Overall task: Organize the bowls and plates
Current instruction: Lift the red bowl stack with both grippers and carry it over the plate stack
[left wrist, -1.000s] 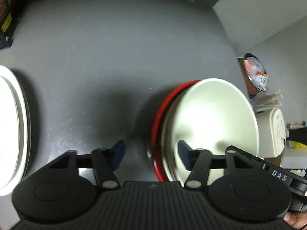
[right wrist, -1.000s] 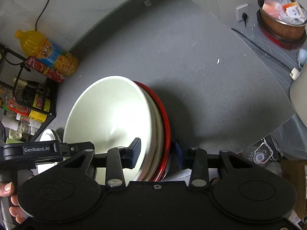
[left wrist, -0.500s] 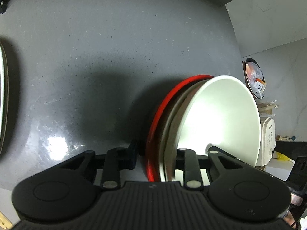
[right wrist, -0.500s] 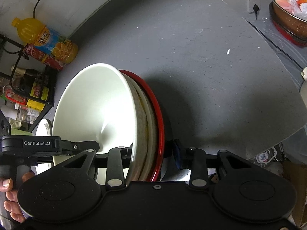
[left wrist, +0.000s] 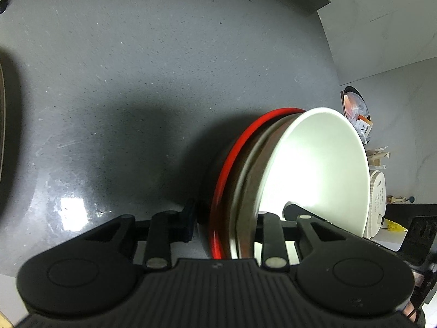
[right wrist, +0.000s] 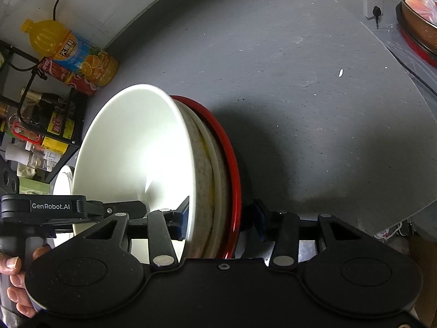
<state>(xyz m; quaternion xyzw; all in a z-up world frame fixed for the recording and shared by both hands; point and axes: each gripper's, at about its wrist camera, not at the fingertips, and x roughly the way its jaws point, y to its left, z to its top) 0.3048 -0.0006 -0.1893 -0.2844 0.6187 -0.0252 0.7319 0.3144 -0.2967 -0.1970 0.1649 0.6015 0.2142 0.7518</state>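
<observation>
Stack (left wrist: 245,191) of dishes, pinched between both sets of jaws and tipped up on its edge; white bowl (left wrist: 314,169) in front, speckled bowl (right wrist: 207,169) tucked behind it, red plate (left wrist: 232,169) at the back. Left gripper (left wrist: 226,217) squeezed narrow on the near edge of the stack, one finger inside the white bowl, the other pressed on the outer side of the red plate; right gripper (right wrist: 220,217) closed the same way from the other side, one pad on the inner wall of the white bowl, the other just at the back of the red plate, though too dark there to be sure of a touch.

A second ago: jaws wide apart, only around the rim, not pinching; dishes lying flatter, bowl mouth turned more toward the cameras. Now gripped from two sides and turned up; so likely lifted off the grey counter (left wrist: 136,82), or about to be; no way to tell about the bottom edge, hidden behind the jaws. Meaning for the job: grabbing done, carrying next.

Left of the right jaws, a white plate (right wrist: 62,180); maybe a good place to set the stack beside, only a guess. Farther ahead of those jaws, a juice bottle (right wrist: 68,49) and a rack (right wrist: 41,120) of bottles; off to the right of the left jaws, a white cooker (left wrist: 378,205). Hand (right wrist: 13,273) wrapped round the left handle.
</observation>
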